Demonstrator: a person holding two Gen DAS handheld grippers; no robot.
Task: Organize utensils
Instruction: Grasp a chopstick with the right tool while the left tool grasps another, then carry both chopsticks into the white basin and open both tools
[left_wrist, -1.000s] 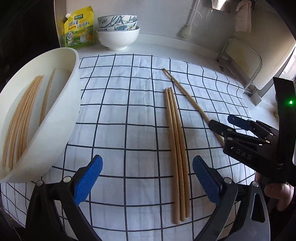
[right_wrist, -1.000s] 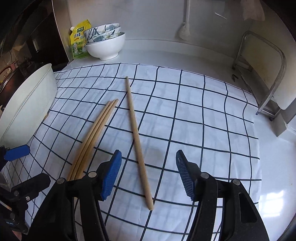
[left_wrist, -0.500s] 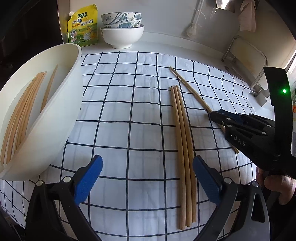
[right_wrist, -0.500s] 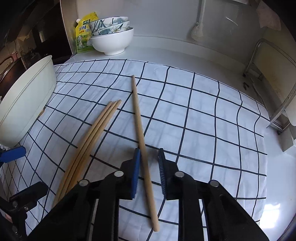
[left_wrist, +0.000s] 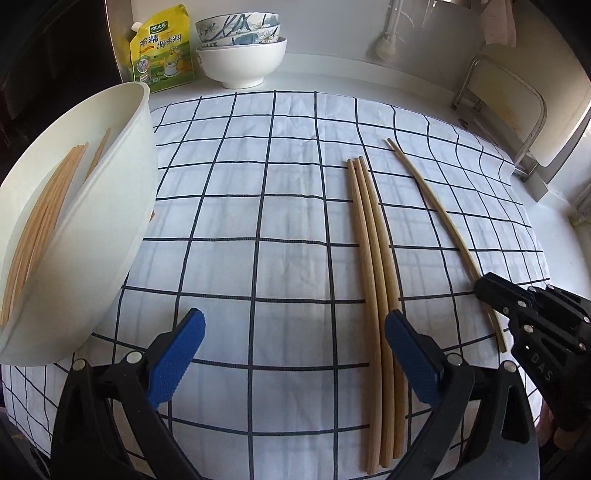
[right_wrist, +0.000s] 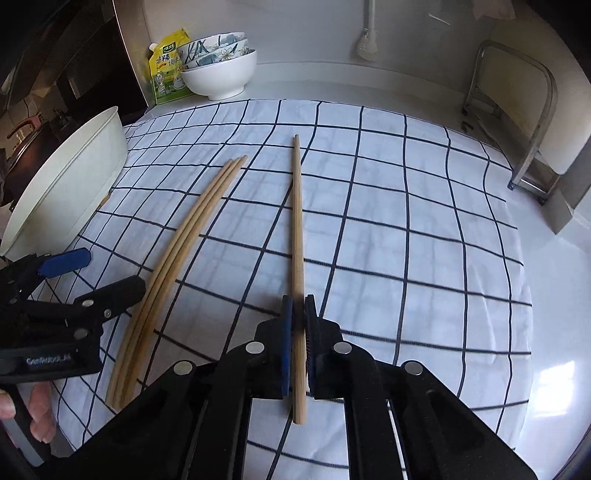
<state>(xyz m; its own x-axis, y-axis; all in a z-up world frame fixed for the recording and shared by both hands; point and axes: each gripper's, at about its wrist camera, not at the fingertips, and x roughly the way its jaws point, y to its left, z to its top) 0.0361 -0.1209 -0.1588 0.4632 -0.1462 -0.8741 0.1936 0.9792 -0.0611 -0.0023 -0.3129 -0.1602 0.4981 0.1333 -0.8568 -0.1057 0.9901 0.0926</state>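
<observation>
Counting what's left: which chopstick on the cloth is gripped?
The lone chopstick, clamped by the right hand-held gripper; the three bundled chopsticks lie untouched.

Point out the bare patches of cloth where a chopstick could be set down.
Free: the checked cloth between the white tub and the three chopsticks, and right of the single chopstick, shut in the right gripper. Crowded: between those chopsticks.

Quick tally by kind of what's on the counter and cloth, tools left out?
Chopsticks on the cloth: 4, a bundle of three and a single
Chopsticks in the white tub: several, count unclear
Tubs: 1
Bowls: 3, stacked
Pouches: 1
Cloths: 1
Total: 10, tub chopsticks not counted
</observation>
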